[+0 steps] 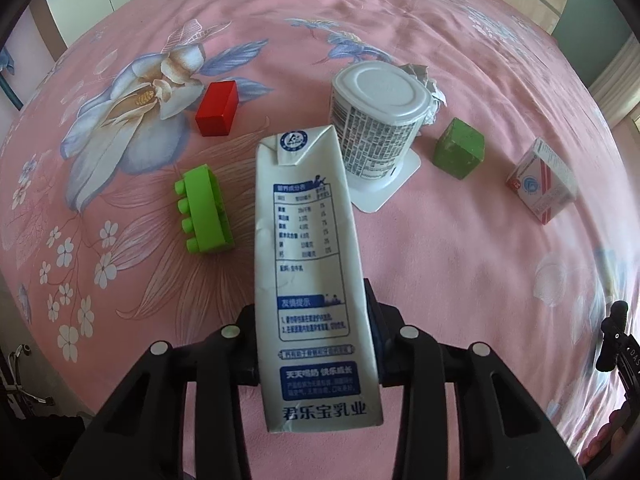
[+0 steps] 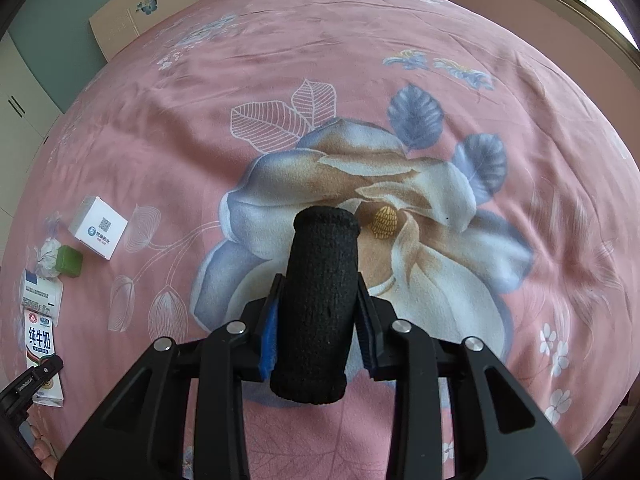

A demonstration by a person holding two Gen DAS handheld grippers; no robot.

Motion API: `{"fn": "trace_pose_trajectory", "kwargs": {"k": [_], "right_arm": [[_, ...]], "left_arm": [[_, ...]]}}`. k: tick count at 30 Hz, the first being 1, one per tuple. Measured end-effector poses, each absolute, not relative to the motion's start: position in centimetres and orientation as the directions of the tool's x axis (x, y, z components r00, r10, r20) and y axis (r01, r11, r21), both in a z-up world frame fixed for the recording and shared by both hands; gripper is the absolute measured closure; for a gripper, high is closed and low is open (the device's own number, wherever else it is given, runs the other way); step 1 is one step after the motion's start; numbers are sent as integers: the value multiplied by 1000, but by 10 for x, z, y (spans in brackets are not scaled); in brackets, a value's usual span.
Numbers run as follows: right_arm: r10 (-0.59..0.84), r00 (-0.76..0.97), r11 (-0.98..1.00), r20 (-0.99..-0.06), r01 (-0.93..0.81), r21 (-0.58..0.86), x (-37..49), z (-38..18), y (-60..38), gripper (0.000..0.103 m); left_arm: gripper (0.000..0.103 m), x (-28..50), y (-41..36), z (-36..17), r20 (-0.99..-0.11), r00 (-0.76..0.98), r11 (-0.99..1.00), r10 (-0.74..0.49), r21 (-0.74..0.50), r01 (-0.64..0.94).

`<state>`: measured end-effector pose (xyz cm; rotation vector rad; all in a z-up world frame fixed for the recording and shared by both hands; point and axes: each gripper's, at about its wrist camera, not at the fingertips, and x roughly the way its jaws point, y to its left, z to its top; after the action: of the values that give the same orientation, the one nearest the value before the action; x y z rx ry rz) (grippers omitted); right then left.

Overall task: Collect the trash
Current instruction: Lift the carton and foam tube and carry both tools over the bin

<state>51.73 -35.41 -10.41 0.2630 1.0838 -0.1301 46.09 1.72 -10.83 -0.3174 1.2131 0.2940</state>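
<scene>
Two grips are set: left gripper (image 1: 316, 344) jaws clamped on the milk carton (image 1: 312, 264), right gripper (image 2: 316, 332) jaws on the black sleeve (image 2: 318, 304), above the bed (image 2: 440, 80); both should be lifted straight, squeeze held.

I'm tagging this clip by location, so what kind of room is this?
Most likely a bedroom: everything lies on a wide pink floral bedsheet, with a headboard at its far edge and a white wardrobe beside it.

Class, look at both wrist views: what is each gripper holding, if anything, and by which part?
The left gripper clamps the milk carton by its lower side walls. The right gripper clamps the black knitted roll across its middle.
</scene>
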Motion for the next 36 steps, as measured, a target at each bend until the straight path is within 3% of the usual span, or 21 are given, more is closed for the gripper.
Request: {"fn": "trace_pose_trajectory", "kwargs": {"k": [8, 24, 36], "right_arm": [[23, 510, 980, -860, 157, 119, 481, -61, -339, 69], [52, 687, 998, -725, -5, 67, 371, 96, -287, 69], [125, 766, 990, -631, -143, 23, 278, 192, -248, 69]], "left_arm": [[63, 423, 20, -70, -922, 381, 952, 66, -56, -301], [63, 336, 24, 90, -775, 627, 984, 79, -39, -172], [63, 259, 6, 185, -663, 748, 999, 37, 41, -14]]}}
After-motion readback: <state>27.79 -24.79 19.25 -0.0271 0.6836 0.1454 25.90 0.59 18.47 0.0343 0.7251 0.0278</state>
